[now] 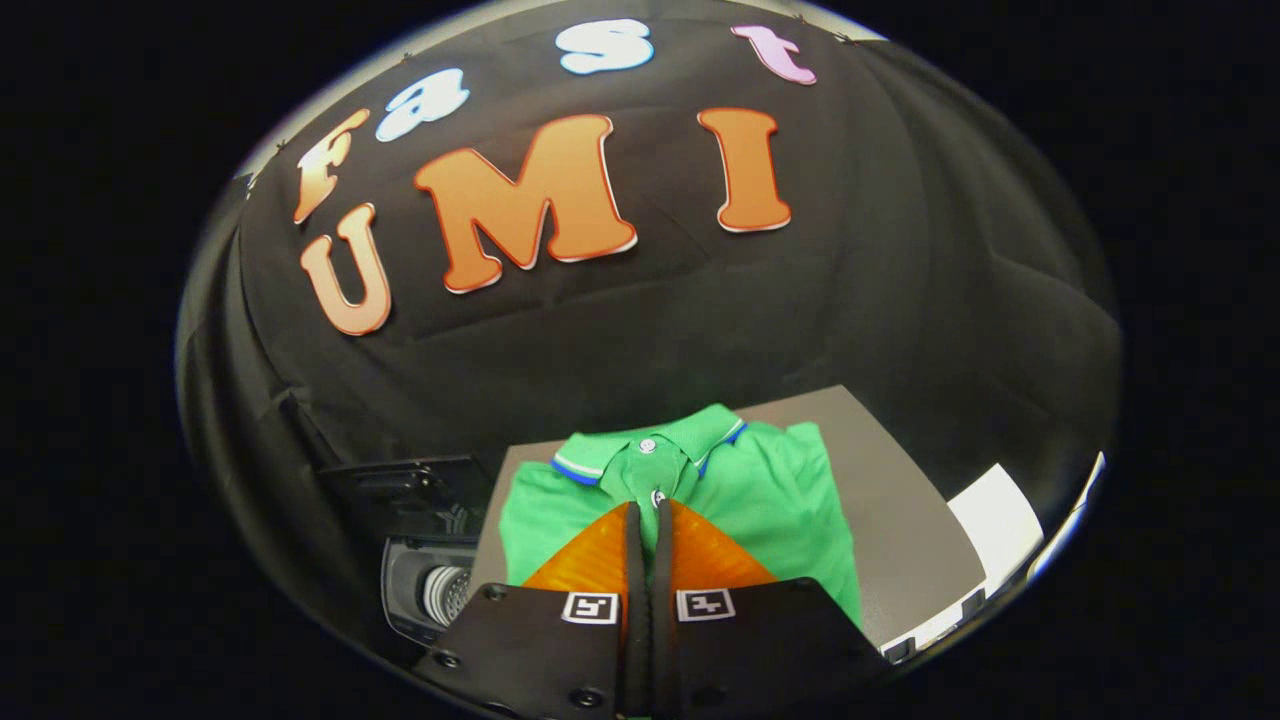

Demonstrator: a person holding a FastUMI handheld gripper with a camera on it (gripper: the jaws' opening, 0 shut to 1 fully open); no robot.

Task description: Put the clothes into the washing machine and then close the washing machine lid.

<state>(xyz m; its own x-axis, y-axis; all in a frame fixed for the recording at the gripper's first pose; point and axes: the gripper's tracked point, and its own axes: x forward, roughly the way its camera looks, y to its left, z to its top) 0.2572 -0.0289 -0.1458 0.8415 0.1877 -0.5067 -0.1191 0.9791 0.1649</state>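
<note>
The claw has its orange fingers pressed together, pinching the placket of the green polo shirt lying folded on the grey bench. Soft, light fabric; it will likely drape and unfold when lifted.

1. Gripper - two black-and-white square code markers, one at each finger's near end; patterns only, with no letters or numbers. The fingers are pinched together on the green polo shirt.
2. No other legible text.
</note>
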